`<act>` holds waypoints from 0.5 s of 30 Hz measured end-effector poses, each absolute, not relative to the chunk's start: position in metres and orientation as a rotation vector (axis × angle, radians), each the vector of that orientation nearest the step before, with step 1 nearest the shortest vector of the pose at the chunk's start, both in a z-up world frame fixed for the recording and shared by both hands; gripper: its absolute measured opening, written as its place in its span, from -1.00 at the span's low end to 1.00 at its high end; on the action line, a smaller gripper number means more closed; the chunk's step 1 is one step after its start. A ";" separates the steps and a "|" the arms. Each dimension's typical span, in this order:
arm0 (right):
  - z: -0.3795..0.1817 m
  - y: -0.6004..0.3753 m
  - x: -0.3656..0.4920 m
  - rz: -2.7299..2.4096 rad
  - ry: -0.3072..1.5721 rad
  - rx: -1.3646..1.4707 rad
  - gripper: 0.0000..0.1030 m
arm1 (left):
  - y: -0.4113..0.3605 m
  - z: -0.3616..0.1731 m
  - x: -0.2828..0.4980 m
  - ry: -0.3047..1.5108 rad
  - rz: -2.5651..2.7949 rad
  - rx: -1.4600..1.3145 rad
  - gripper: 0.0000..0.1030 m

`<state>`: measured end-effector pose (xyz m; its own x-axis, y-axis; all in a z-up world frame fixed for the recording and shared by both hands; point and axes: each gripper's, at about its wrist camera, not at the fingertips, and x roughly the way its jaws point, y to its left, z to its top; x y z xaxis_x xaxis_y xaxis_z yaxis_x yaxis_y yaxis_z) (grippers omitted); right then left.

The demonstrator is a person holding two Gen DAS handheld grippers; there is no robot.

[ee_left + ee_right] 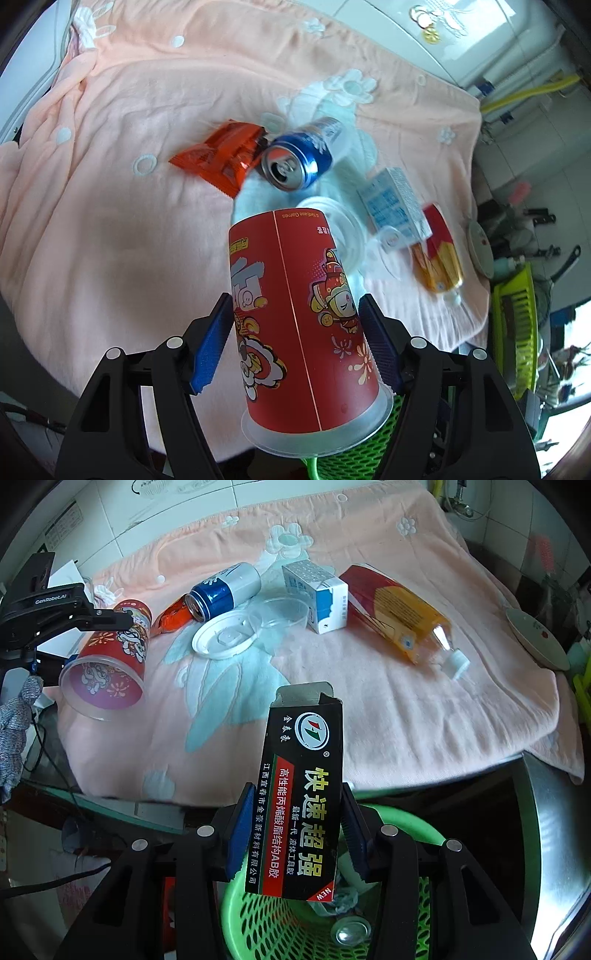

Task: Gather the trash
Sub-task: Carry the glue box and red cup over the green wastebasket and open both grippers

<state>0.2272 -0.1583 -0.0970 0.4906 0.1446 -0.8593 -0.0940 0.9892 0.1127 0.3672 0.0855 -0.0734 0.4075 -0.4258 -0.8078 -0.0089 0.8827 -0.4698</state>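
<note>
My left gripper (293,306) is shut on a red printed paper cup (288,258), its blue pads pressing both sides. From the right wrist view the cup (110,657) hangs at the left edge of the pink blanket (369,720), mouth towards me. My right gripper (297,794) is shut on a black glue box (303,760) with a torn open top, held above a green mesh basket (258,915). On the blanket lie a blue can (221,590), an orange wrapper (221,155), a white lid (221,635), a clear plastic cup (280,613), a white-blue carton (317,594) and an orange bottle (399,616).
The green basket (343,458) stands below the blanket's near edge and holds crumpled scraps and a small round lid. A steel surface (546,830) lies to its right. A white dish (535,635) sits past the blanket's right edge. A lime crate (517,325) stands beyond.
</note>
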 end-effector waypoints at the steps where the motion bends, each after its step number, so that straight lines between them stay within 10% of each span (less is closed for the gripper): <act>1: -0.098 -0.161 0.221 0.147 1.049 0.051 -0.15 | 0.083 -0.072 0.360 1.126 -0.284 -0.437 0.31; 15: -0.118 -0.200 0.138 0.142 1.076 0.042 -0.15 | 0.034 -0.078 0.275 1.134 -0.382 -0.371 0.32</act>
